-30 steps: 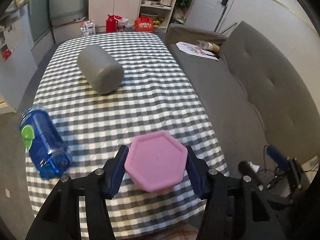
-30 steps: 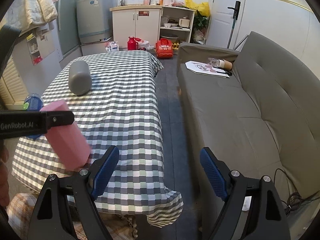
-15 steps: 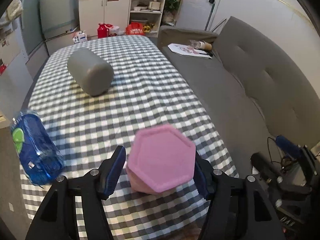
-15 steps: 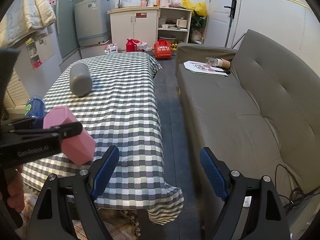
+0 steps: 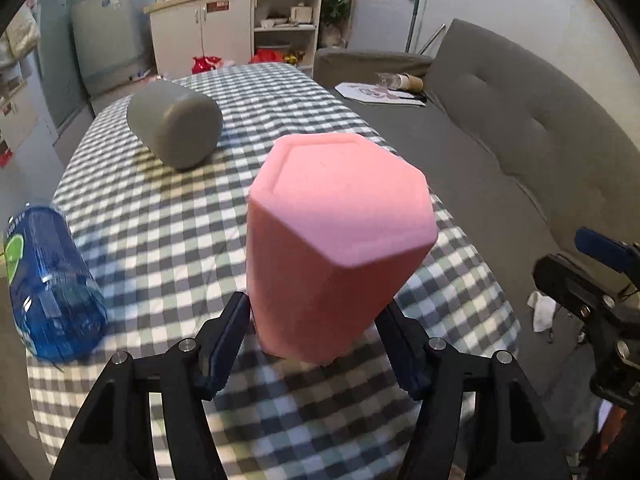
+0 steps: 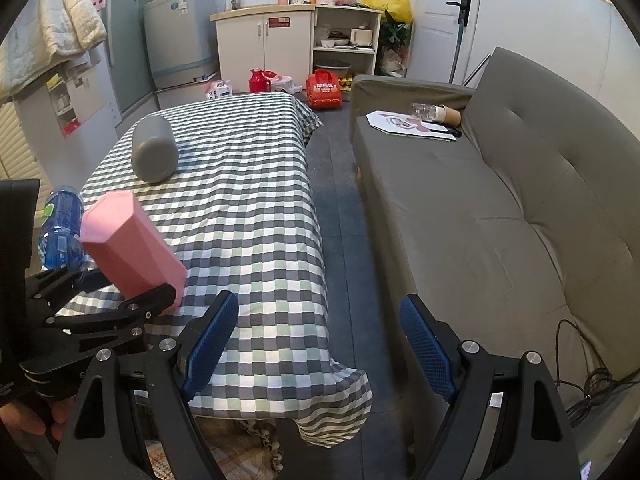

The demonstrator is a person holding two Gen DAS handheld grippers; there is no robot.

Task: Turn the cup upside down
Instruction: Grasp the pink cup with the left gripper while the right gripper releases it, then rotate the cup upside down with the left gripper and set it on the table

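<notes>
Cup (image 5: pixel 336 240), pink, hexagonal, clamped between left gripper (image 5: pixel 314 332) fingers, closed base tilted up, above near end of checked table (image 5: pixel 280 112); right gripper (image 6: pixel 320 344) fingers wide apart, holding nothing, over floor beside sofa (image 6: pixel 500 208); grey cylinder (image 5: pixel 176 124) and blue bottle (image 5: pixel 48 284) lie on cloth.

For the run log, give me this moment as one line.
left gripper: shut on pink cup | cup: tilted, closed base up, above checked table | right gripper: open, holding nothing
</notes>
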